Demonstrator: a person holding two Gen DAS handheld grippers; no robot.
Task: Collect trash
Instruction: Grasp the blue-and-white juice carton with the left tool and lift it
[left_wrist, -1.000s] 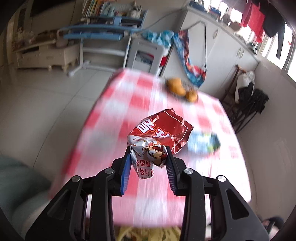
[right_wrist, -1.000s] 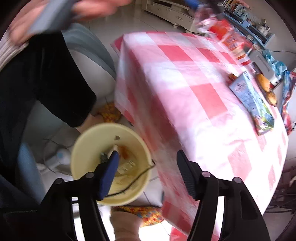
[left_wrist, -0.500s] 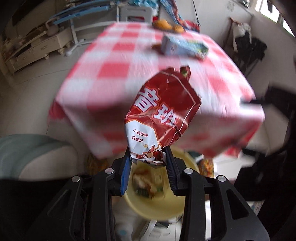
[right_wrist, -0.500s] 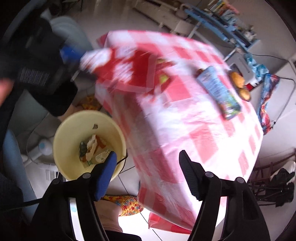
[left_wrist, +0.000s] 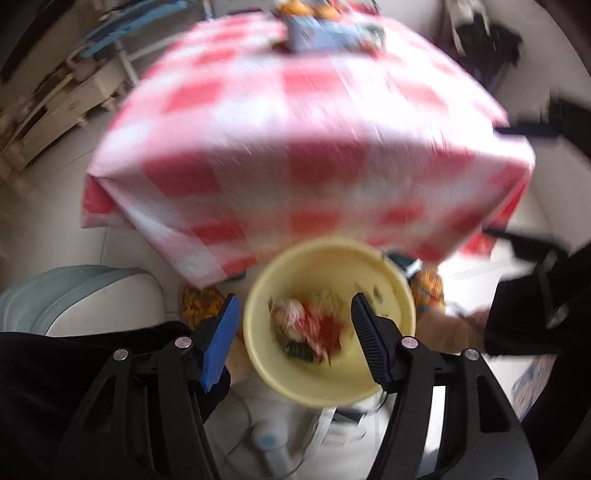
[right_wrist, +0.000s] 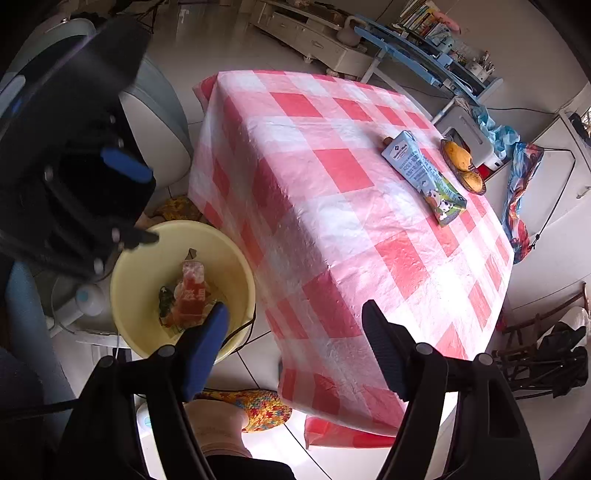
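A crumpled red snack wrapper (left_wrist: 314, 325) lies inside the yellow bucket (left_wrist: 325, 242) on the floor beside the table. My left gripper (left_wrist: 293, 299) hangs right over the bucket, its jaws opening and nothing between the blue pads. In the right wrist view the same wrapper (right_wrist: 192, 291) rests among other scraps in the bucket (right_wrist: 177, 225), with the left gripper (right_wrist: 135, 201) above its rim. My right gripper (right_wrist: 295, 306) is near the table's corner, jaws opening and empty. A blue milk carton (right_wrist: 424, 177) lies flat on the red-checked table (right_wrist: 332, 221).
A dish of yellow fruit (right_wrist: 461, 166) sits at the table's far edge behind the carton. A grey chair (right_wrist: 159, 110) stands beside the bucket. The person's foot in a colourful slipper (right_wrist: 251, 406) is on the tiled floor below my right gripper.
The left gripper swung from over the table down to the bucket, opened, and the red wrapper dropped in. The right gripper's jaws widened and it shifted slightly toward the table.
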